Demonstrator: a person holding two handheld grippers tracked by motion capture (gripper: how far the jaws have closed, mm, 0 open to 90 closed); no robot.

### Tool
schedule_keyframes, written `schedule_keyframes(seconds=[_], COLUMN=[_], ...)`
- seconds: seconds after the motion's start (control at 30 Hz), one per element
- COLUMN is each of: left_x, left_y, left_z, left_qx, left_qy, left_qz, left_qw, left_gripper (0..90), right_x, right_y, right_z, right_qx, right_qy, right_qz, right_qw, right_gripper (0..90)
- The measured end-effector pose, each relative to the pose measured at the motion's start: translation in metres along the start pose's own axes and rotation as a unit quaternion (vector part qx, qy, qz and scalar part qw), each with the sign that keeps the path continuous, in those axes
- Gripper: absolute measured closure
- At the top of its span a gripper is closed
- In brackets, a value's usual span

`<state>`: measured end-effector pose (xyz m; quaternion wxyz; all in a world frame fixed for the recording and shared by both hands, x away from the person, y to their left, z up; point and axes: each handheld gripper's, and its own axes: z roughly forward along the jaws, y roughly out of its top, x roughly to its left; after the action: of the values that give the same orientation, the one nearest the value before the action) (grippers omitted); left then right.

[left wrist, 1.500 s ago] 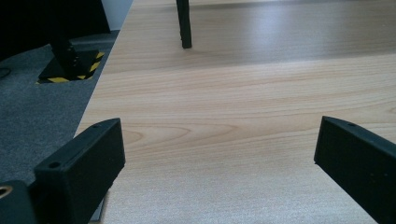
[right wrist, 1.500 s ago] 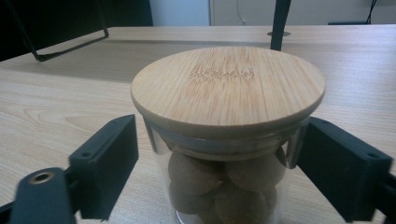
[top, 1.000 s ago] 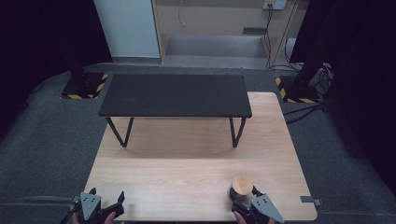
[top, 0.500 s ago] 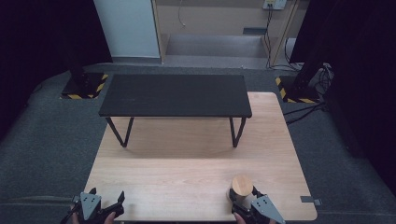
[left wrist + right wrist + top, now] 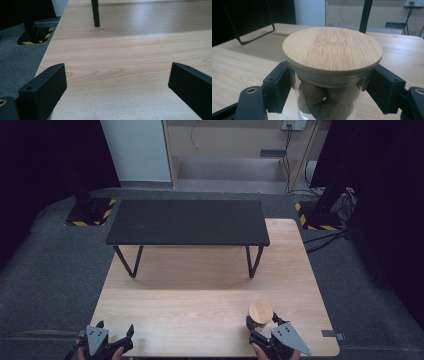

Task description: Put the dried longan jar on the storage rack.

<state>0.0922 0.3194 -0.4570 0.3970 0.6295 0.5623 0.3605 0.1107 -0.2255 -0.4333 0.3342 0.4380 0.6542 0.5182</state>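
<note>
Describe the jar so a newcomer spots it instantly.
Start at the wooden table with the black bench on its far half. At the near right edge, between the right gripper's jaws, stands the jar: clear glass, round bamboo lid, brown lumps inside. It is the table's one loose item.

Your hands (image 5: 272, 354) are cut off at the high view's bottom edge. Jar (image 5: 329, 97) base is cropped; lid engraving (image 5: 331, 41) is too blurred to read.

Glass jar (image 5: 329, 100), matt bamboo lid (image 5: 332, 47); smooth pale-wood table (image 5: 200, 305).
</note>
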Motion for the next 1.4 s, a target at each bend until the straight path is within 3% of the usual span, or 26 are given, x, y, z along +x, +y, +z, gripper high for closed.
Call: schedule_keyframes(seconds=[0.53,1.4], left_x=[0.001,0.000], left_y=[0.001,0.004], left_z=[-0.002,0.004], left_qx=[-0.006,-0.003], left_qy=[-0.005,-0.016], left_qz=[-0.002,-0.001], left_qw=[1.0000,0.9999], left_gripper=[0.7,0.7], right_x=[-0.008,-0.016], right_y=[0.061,0.141], right_z=[0.019,0.056], right_qx=[-0.004,0.000], right_qy=[0.024,0.031], right_qz=[-0.003,-0.024], right_qw=[0.9997,0.9992], right_gripper=[26.1,26.1])
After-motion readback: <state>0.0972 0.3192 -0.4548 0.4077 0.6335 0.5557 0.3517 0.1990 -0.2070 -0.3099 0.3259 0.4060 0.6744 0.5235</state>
